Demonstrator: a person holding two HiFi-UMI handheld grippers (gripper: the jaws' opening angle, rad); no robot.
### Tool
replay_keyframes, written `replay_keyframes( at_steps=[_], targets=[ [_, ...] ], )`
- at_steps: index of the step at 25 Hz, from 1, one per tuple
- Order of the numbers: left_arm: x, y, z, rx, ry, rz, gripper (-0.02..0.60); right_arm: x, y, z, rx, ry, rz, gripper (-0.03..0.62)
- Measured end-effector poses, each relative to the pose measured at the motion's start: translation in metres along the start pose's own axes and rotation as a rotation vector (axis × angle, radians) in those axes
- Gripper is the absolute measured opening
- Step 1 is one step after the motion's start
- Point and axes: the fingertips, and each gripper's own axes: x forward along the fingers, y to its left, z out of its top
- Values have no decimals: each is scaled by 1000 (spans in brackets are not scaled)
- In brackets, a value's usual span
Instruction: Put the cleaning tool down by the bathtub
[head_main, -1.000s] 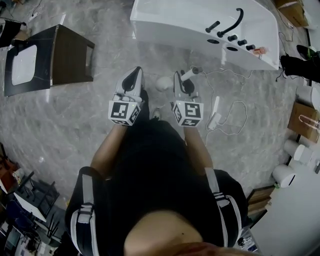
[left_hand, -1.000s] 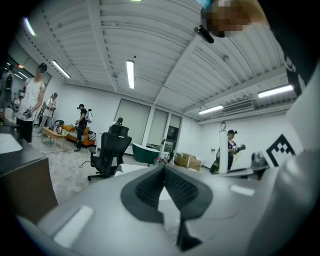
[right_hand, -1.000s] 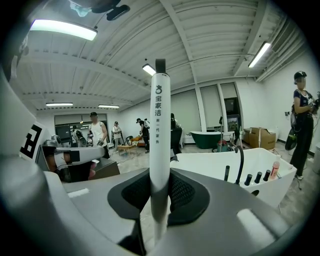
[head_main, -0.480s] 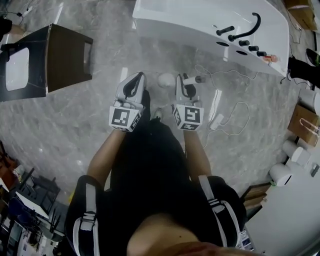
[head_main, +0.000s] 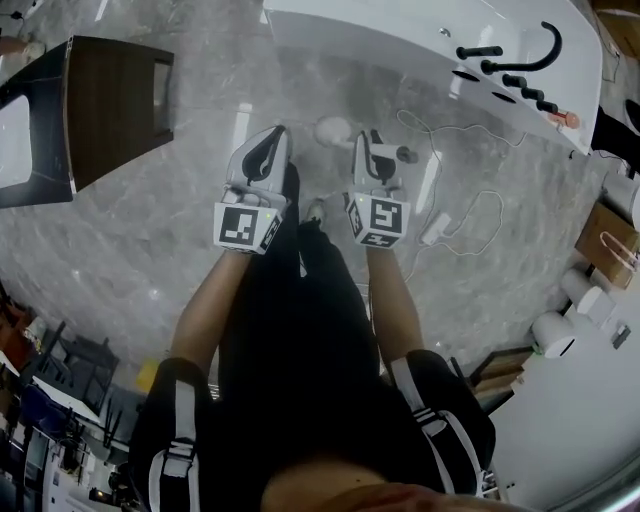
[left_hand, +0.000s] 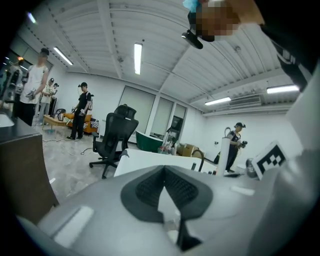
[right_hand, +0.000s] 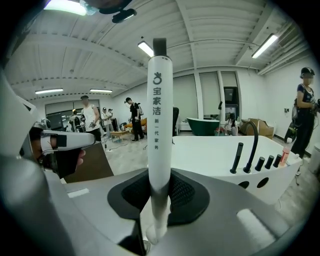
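**A:** Where are we with it?

**B:** Not down yet! The cleaning tool (right_hand: 159, 100) stands upright in the right gripper (head_main: 369, 150), pads pinching its white handle, just short of the near wall of the bathtub (head_main: 400, 45).

**A:** And the other claw?

**B:** The left gripper (head_main: 268, 150) is pressed together on nothing, equally short of the bathtub. Both forearms reach toward the bathtub, claws tipped slightly down. Lowering and letting go are left, I'd say.
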Motion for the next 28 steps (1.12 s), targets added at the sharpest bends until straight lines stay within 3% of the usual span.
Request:
replay_keyframes(
  at_steps=[10, 28],
  targets=[
    [36, 41, -60, -31, 44, -11, 9, 83, -10, -74, 32, 52, -48, 72],
    [111, 98, -152, -35, 99, -13, 9, 215, -34, -205, -3, 164, -81, 71]
  ],
)
